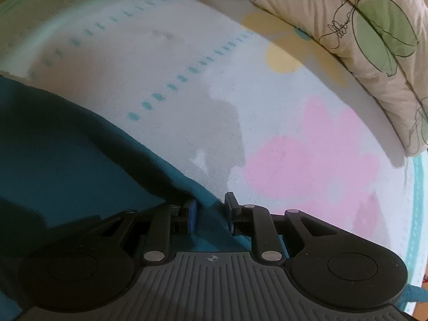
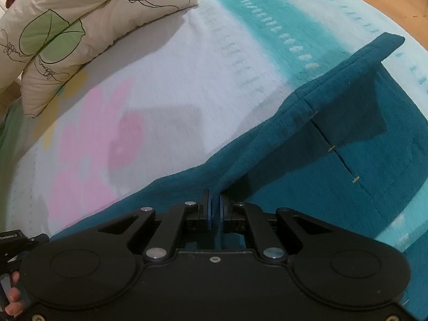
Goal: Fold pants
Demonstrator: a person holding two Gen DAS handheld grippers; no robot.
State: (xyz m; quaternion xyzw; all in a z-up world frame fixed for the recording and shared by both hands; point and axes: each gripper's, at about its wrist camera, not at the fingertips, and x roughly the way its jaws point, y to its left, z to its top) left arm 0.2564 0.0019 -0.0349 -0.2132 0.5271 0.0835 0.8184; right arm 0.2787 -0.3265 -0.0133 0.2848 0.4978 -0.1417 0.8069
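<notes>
**Both grippers are pinching the teal pants along one edge, ready to carry a fold**

In the right wrist view, the right gripper (image 2: pixel 215 208) is pressing its blue pads nearly together at lower centre of the frame, with a thin ridge of the pants (image 2: pixel 347 139) caught between them. From that pinch the cloth is rising and running to the upper right, where a hemmed corner is standing off the bedspread (image 2: pixel 187 67). A dark seam with small pale stitches is crossing the flat panel at right.

In the left wrist view, the left gripper (image 1: pixel 210 214) is holding its pads a little apart at lower centre, with a thicker fold of the teal fabric filling the gap between them. The rest of the garment is spreading into the lower left of that frame.

To do this step well, I would judge that both pinches need to be travelling together at matching height, keeping the held edge taut so the layer is landing flat rather than bunching. The pillow (image 2: pixel 67 26) is lying in the upper left, well apart from the cloth. A person's fingertips (image 2: pixel 12 294) are showing at the lower left edge.
</notes>
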